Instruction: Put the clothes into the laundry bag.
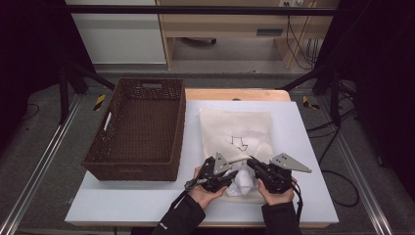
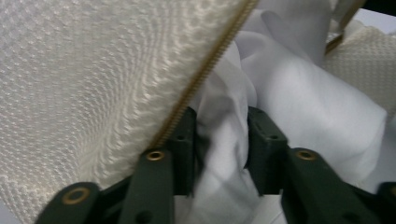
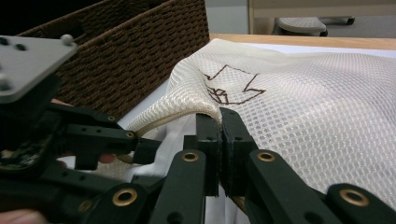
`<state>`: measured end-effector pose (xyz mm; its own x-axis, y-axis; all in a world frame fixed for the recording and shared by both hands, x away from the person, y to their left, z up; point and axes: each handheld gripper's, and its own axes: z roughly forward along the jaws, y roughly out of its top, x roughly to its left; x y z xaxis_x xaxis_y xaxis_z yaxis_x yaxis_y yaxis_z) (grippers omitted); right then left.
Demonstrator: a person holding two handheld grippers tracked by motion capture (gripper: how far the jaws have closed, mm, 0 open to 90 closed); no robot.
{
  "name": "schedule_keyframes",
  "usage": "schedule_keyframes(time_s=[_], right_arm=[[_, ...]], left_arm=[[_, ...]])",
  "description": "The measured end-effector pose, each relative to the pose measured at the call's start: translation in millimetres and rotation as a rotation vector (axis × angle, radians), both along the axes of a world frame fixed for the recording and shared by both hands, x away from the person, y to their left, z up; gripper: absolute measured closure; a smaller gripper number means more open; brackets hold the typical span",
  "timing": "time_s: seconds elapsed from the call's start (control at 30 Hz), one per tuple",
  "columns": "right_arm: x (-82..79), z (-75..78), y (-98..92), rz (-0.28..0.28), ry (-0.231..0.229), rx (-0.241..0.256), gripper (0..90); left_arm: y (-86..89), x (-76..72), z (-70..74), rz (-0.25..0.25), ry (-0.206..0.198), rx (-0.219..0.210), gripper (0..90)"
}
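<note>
A cream mesh bag with a brown arrow mark lies flat on the white table. A white cloth bulges out of its near, open end. My left gripper is shut on a fold of the white cloth, right beside the bag's brass zipper. My right gripper is shut on the bag's mouth edge and holds it lifted a little above the cloth. The two grippers sit close together at the table's front.
A brown wicker basket, with nothing in it, stands on the table's left half, touching the bag's left side. The table's front edge lies just behind my hands. Black frame bars and cables stand on the floor around the table.
</note>
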<state>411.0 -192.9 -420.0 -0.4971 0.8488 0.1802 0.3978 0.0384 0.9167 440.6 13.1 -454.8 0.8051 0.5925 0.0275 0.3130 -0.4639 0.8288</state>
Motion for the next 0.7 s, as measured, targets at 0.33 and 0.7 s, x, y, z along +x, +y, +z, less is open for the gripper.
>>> schedule_keyframes(time_s=[0.33,0.7], right_arm=[[-0.3,0.5,-1.3,-0.003,-0.002,0.001,87.9],[0.8,-1.2,1.9,0.001,0.006,-0.002,88.0]], left_arm=[[25.2,-32.4,1.5,-0.036,0.021,-0.017,25.6],[16.3,-19.1,-12.1,-0.033,0.119,0.007,74.8]])
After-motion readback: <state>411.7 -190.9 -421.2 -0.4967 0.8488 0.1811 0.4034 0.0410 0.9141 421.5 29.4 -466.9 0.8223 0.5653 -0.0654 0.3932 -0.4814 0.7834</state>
